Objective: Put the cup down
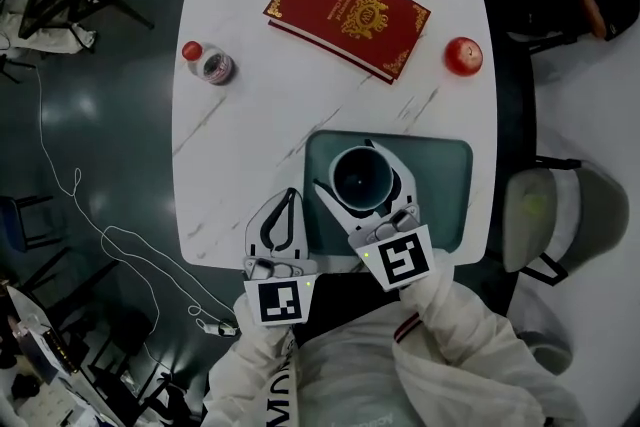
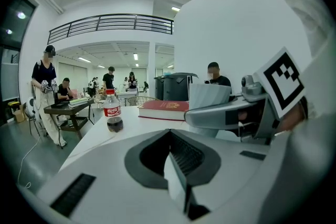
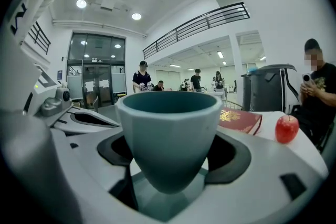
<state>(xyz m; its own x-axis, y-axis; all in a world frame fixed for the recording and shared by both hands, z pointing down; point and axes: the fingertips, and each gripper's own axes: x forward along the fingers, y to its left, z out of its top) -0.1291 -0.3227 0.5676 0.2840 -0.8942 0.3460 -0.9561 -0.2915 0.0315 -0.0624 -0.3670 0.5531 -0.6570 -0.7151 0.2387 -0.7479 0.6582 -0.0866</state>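
Cup (image 3: 168, 128): teal, faceted, probably ceramic. We judge it rigid, fairly heavy, glaze-slick and chippable, best held low on the tapered wall. It stands upright over the teal mat (image 1: 445, 177); we cannot tell whether the base touches. Right gripper (image 1: 355, 170): jaws part-open, clamped on the cup's two flanks. Left gripper (image 1: 284, 215): jaws together, empty, beside the mat.

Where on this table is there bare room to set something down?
Bare: the left side of the table between bottle and left gripper, the strip between book and mat, and the mat's right part. Crowded: the mat's left part, where the cup is between the jaws of the right gripper.
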